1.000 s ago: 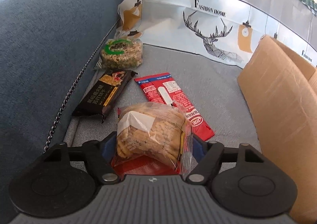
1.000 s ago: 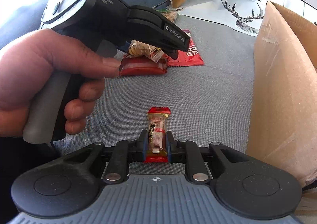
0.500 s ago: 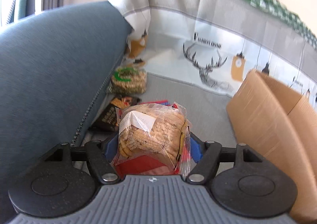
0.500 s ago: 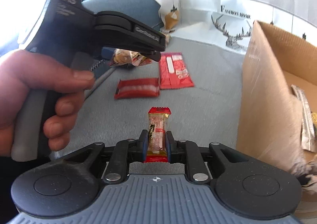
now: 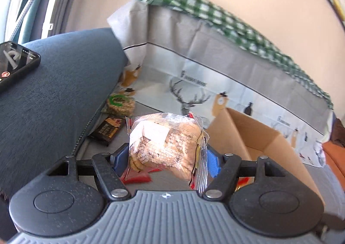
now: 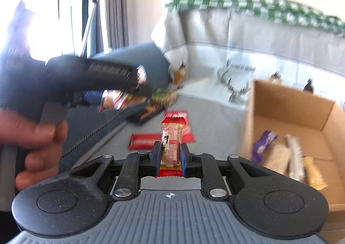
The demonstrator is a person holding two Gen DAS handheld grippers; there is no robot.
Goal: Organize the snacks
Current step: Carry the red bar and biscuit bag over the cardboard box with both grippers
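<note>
My left gripper (image 5: 163, 155) is shut on a clear bag of crackers (image 5: 163, 142) and holds it high above the sofa seat, left of the cardboard box (image 5: 258, 136). It shows blurred in the right wrist view (image 6: 120, 97). My right gripper (image 6: 170, 155) is shut on a small red and gold candy bar (image 6: 171, 142), raised above the seat, left of the open cardboard box (image 6: 291, 101). Several snack packets (image 6: 286, 155) lie inside the box.
On the grey seat lie a red packet (image 6: 143, 141), a red flat pack (image 6: 185, 123), a black bar (image 5: 107, 130) and a green-labelled snack (image 5: 119, 104). A phone (image 5: 15, 62) rests on the blue cushion (image 5: 54, 103). A deer-print cover (image 5: 194, 84) drapes the backrest.
Both grippers have risen well above the seat with their snacks held. The left one lifted the cracker bag off the red packet, and the box's inside has come into view.
</note>
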